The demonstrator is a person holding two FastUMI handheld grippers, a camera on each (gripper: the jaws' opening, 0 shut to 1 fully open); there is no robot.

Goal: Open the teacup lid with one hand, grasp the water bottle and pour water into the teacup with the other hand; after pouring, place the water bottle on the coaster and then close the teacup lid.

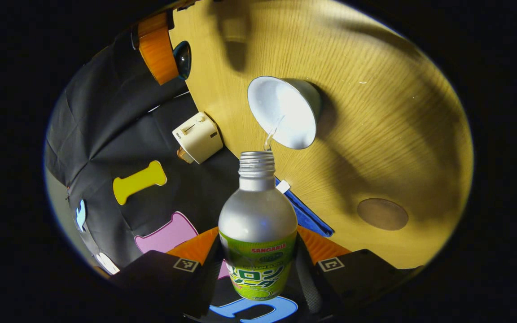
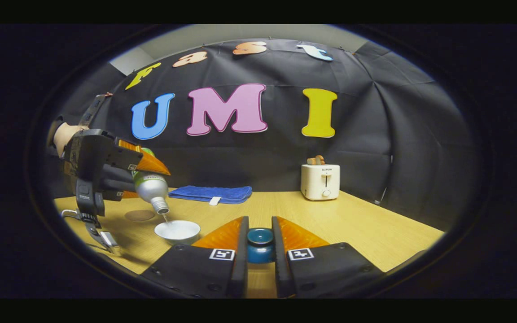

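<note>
Water bottle tipped — pouring into teacup, lid gripped.

— Wooden table across the lower half of the right gripper view. On it?
— White teacup at lower left, round coaster just behind, further left.
— And toward the back?
— Folded blue cloth left of centre along the far edge; cream toaster right of centre, well apart from both.
</note>
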